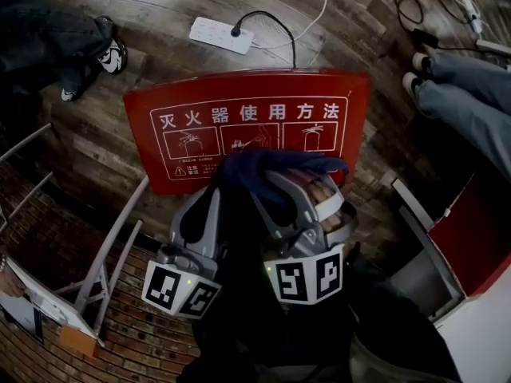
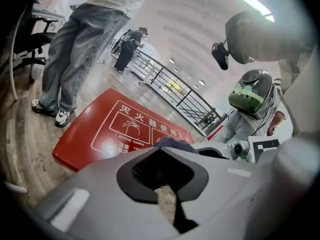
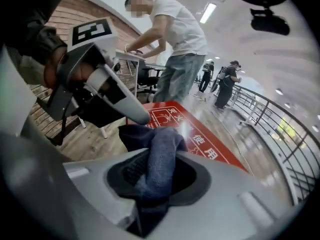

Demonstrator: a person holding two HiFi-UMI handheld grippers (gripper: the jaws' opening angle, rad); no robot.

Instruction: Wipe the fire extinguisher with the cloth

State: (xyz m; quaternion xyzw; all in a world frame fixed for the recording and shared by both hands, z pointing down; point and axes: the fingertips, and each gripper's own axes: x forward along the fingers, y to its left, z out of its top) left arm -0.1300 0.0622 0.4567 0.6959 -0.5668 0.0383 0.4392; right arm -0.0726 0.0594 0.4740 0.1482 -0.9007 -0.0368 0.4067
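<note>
On wooden floor [image 1: 96, 142], just ahead of both grippers: flat red fire extinguisher box [image 1: 247, 126] with white printed instructions; rigid, smooth, probably heavy. Soft dark blue cloth [image 3: 157, 159], light and limp, pinched by its bunched middle in right gripper [image 3: 150, 189], over near edge of box. Jaws of left gripper [image 2: 167, 184] together, empty. Beyond: white power strip [image 1: 221, 35] and bystander's shoe [image 1: 112, 54], well apart, likely no obstacle.

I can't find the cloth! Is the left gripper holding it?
No, the blue cloth is pinched between the jaws of the right gripper, and the left gripper has nothing in its jaws.
</note>
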